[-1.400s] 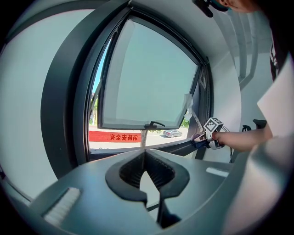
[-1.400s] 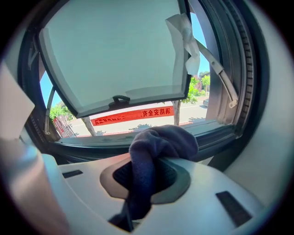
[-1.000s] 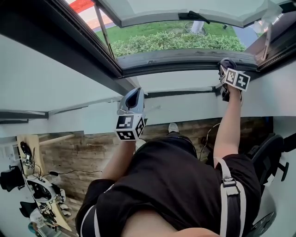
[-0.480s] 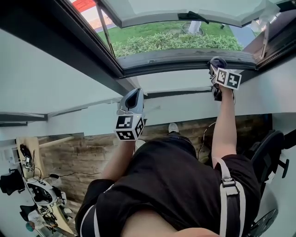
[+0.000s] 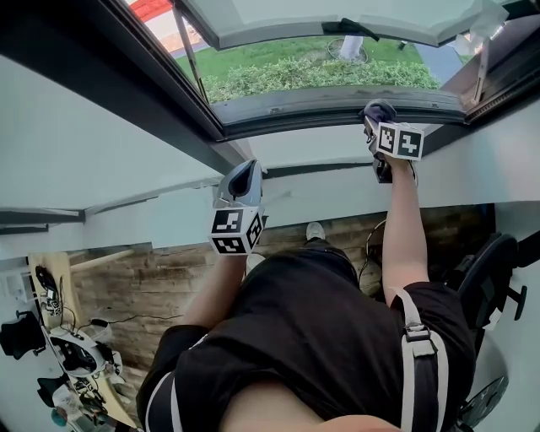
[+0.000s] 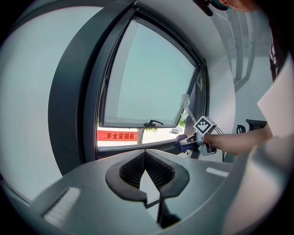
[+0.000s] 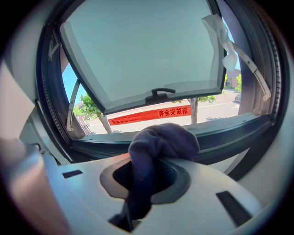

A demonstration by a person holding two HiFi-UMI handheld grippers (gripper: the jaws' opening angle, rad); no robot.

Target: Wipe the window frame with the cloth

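Note:
The dark grey window frame runs across the top of the head view, with its bottom rail above a white sill. My right gripper is shut on a dark purple-grey cloth that is pressed on that rail, right of centre. In the right gripper view the cloth bulges out of my right gripper in front of the rail. My left gripper hangs shut and empty over the wall below the sill. Its view shows its jaws closed, my left gripper, and the right gripper far off.
The window sash is swung outward, with a black handle on its lower edge and a stay arm at the right. A hedge and lawn lie outside. A black office chair stands at the right and a cluttered desk at lower left.
My right gripper has slid the cloth leftward along the bottom rail of the frame. The left gripper has stayed in place.

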